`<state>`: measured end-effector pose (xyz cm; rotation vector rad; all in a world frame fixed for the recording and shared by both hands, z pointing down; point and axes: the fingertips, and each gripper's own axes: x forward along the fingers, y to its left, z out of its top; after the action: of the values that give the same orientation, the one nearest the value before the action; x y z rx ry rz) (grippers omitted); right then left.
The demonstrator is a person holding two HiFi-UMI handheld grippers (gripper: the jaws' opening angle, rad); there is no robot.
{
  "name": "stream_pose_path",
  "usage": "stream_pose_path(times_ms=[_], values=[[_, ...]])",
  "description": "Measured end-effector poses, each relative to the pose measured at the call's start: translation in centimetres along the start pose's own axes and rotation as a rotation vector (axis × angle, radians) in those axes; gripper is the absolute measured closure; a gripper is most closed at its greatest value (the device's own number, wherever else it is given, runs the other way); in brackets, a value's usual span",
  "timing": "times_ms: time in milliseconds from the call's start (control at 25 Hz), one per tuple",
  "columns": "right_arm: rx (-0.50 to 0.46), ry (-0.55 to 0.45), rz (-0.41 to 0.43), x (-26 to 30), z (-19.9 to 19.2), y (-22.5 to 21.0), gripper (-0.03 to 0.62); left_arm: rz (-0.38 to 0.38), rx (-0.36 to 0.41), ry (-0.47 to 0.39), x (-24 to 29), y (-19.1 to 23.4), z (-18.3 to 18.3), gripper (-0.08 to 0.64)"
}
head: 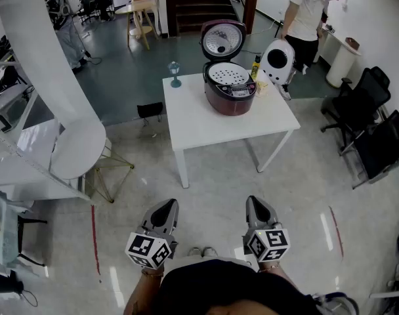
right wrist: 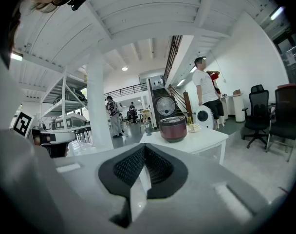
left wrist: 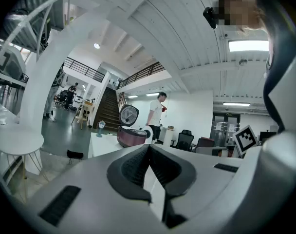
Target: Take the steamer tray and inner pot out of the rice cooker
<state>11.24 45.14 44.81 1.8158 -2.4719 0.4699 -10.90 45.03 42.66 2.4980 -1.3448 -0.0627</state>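
Left hand-held gripper (head: 165, 207) and right hand-held gripper (head: 254, 205) hovering fully closed, holding nothing; rice cooker (head: 230, 87) standing open on counter (head: 199, 123), well apart; steamer tray (head: 228, 75) sitting inside.

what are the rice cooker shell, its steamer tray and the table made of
Rice cooker: dark red shell with a slight sheen, probably glossy plastic or painted metal.
Steamer tray: pale, dotted with small holes; plastic or light metal, too small to tell.
Table: flat white matt top, likely laminate or painted board.

Left gripper (head: 161, 216), right gripper (head: 258, 212): held side by side, fingers closed, empty.
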Motion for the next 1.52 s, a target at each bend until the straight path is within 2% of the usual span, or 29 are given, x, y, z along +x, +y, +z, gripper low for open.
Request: stream_pose_path(times_ms=[200,400,600,800,840,880,920,1000,1120,1240,1360,1520], values=[[-0.009,0.0,-0.006,0.7,0.1,-0.5,0.588,0.015,0.029,0.024,0.0,0.8,-0.7,0.558],[-0.007,0.001,-0.002,1.2,0.3,-1.1,0.588,0.051,0.01,0.037,0.4,1.2,-0.9,0.558],[-0.018,-0.021,-0.001,1.6,0.7,-1.3,0.588,0.057,0.014,0.034,1.0,0.9,-1.1,0.558],[-0.005,-0.047,0.025,2.0,0.9,-1.8,0.588,0.068,0.047,0.055,2.2,0.5,-1.3,0.553],[-0.006,-0.05,0.034,2.1,0.9,-1.8,0.579,0.063,0.048,0.055,2.5,0.4,-1.3,0.509],[-0.009,-0.051,0.04,2.3,1.0,-2.0,0.546,0.053,0.047,0.057,2.8,0.2,-1.3,0.381],[-0.012,-0.051,0.042,2.4,1.0,-2.2,0.543,0.041,0.045,0.057,3.2,0.1,-1.3,0.342],[-0.015,-0.048,0.044,2.5,0.9,-2.7,0.495,0.019,0.042,0.045,4.0,-0.5,-1.2,0.302],[-0.011,-0.047,0.062,2.7,1.0,-3.3,0.366,0.003,0.042,0.021,5.1,-1.4,-0.9,0.255],[-0.019,-0.035,0.075,3.3,1.2,-3.9,0.287,0.001,0.059,0.039,6.3,-1.9,-1.3,0.142],[-0.047,-0.021,0.085,3.5,1.2,-4.8,0.259,0.0,0.056,0.068,6.9,-2.6,-2.1,0.095],[-0.048,-0.032,0.09,3.9,1.8,-6.4,0.259,0.011,0.027,0.02,7.4,-2.8,-1.5,0.094]])
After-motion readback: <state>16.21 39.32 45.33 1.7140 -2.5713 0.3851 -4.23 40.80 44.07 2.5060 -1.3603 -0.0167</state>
